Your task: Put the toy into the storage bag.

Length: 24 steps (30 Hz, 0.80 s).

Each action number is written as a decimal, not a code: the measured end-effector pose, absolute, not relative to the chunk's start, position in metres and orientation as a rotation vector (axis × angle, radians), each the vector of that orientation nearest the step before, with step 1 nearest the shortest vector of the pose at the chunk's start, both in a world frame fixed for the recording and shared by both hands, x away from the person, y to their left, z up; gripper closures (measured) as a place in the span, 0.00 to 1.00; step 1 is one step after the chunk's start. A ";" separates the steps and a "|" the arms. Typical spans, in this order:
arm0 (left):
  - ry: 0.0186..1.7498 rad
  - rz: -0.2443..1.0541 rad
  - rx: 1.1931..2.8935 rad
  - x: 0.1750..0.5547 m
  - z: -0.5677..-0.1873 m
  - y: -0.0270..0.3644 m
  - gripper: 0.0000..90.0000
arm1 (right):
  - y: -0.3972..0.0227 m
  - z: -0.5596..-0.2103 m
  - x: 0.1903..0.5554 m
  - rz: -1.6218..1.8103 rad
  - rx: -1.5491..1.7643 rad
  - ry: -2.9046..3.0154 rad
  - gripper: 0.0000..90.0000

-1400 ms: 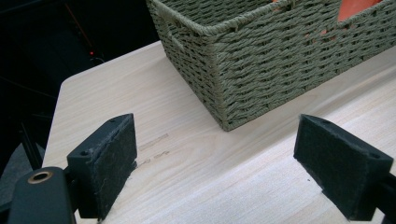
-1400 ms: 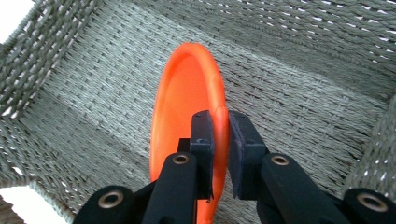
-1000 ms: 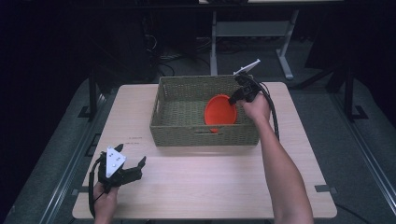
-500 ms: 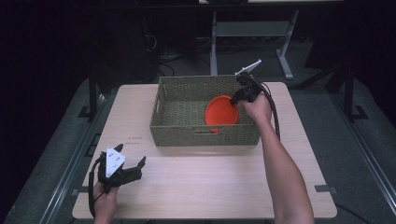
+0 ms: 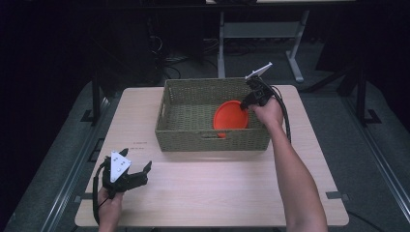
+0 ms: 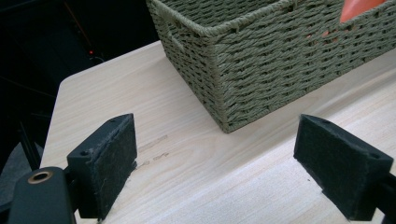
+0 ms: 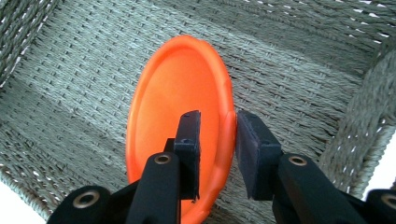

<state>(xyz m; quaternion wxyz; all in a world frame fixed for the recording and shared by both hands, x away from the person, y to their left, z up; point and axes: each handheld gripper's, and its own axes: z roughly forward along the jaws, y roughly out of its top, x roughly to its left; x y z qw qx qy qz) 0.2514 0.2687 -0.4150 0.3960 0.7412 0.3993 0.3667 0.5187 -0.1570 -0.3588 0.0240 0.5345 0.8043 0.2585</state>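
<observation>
An orange plate [image 5: 231, 116] stands tilted on its edge inside the woven green basket [image 5: 212, 140], toward its right end. My right gripper [image 5: 247, 104] reaches down over the basket's right wall. In the right gripper view the plate [image 7: 177, 93] has its rim between the jaws of the right gripper [image 7: 217, 116]. Those jaws have just been opening; a gap shows beside the left pad, so they are open. My left gripper [image 5: 137, 162] hovers open over the table's front left, nothing between its pads [image 6: 109, 158]. The basket corner [image 6: 261, 70] lies ahead of it.
The basket stands at the back middle of the light wooden table [image 5: 217, 188]. A dark floor and a metal frame [image 5: 261, 29] lie beyond the far edge. The right forearm [image 5: 295, 179] crosses the table's right half.
</observation>
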 end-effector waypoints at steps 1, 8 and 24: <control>1.011 0.930 1.882 0.251 -0.415 0.269 0.14 | -0.158 -0.359 0.519 0.800 1.652 2.484 0.77; 1.013 0.930 1.873 0.250 -0.415 0.269 0.14 | -0.160 -0.355 0.518 0.833 1.657 2.473 0.74; 1.005 0.936 1.878 0.247 -0.414 0.269 0.14 | -0.162 -0.341 0.503 0.941 1.584 2.537 0.55</control>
